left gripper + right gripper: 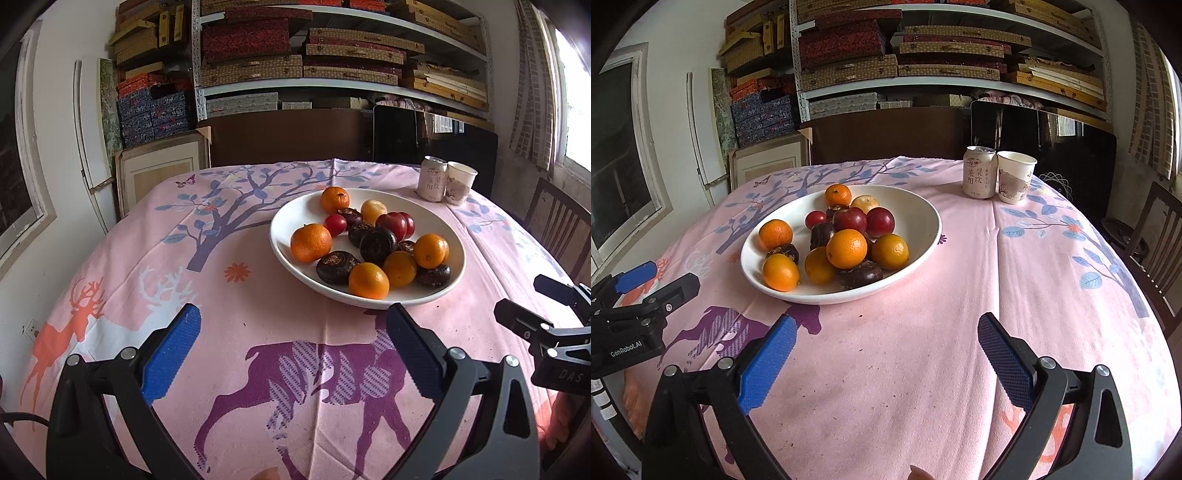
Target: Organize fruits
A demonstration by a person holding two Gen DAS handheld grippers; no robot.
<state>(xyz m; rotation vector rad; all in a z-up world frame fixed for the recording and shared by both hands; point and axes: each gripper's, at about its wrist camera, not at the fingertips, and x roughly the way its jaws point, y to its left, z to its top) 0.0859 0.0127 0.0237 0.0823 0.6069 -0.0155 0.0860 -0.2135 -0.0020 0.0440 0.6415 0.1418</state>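
Observation:
A white plate point(295, 236) point(923, 221) sits on the pink tablecloth, piled with several oranges point(311, 243) point(846, 248), red plums point(391, 225) point(880, 221) and dark brown water chestnuts point(377, 245) point(859, 277). My left gripper point(293, 315) stands open just short of the plate's near rim, with only cloth between its blue pads. The right gripper point(886, 325) is open too, near and to the right of the plate, nothing between its fingers. Each gripper shows at the edge of the other's view, the right one point(535, 306) and the left one point(657, 280).
A drink can point(432, 178) point(979, 172) and a paper cup point(459, 182) point(1015, 176) stand at the far right of the table. A wooden chair point(1156, 236) is at the right edge. Shelves of boxes point(332, 55) fill the back wall.

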